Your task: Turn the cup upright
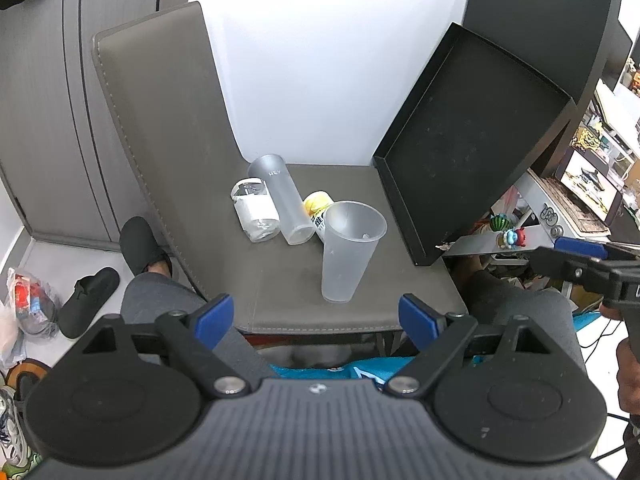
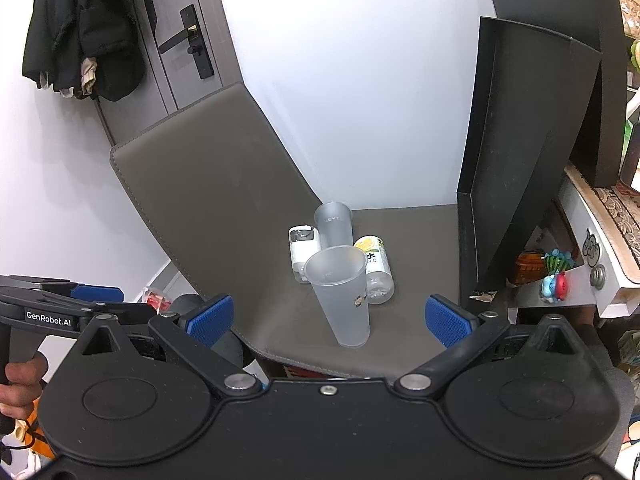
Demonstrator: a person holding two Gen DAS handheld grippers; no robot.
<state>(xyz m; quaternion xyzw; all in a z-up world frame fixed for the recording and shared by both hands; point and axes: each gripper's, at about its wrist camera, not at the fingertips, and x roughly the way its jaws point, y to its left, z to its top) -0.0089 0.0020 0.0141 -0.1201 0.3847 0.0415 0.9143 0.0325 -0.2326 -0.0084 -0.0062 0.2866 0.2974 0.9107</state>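
A frosted cup (image 1: pixel 348 252) stands upright, mouth up, at the centre of the left wrist view, on the grey seat of a chair (image 1: pixel 280 292) (the chair's back rises toward the upper left of the frame). Behind the cup lie three things close together: a second frosted cup (image 1: pixel 282 200) on its side, a clear bottle (image 1: pixel 256 210) with a white label just left of it, and a bottle with a yellow label (image 1: pixel 318 210) that shows between the two cups — whether it touches the upright one cannot be told. A black tray (image 1: pixel 472 140) leans tilted at the right of the seat, its lower edge on the seat. The left tongs (image 1: pixel 316 314) hang at the bottom of the frame, short of the cup, blue pads wide apart and nothing between them. The right tongs (image 1: pixel 584 248) enter at the right edge of this view, well apart from the cup; from here their gap cannot be told. In the right wrist view the right tongs (image 2: pixel 330 318) are spread wide as well — the upright cup (image 2: pixel 344 296) shows between the blue pads but farther off, touched by neither. The lying cup (image 2: pixel 334 224) and both bottles sit behind it, the yellow-labelled one (image 2: pixel 376 268) to its right, the clear one (image 2: pixel 304 248) to its left. The left tongs (image 2: pixel 96 292) show at the left edge.
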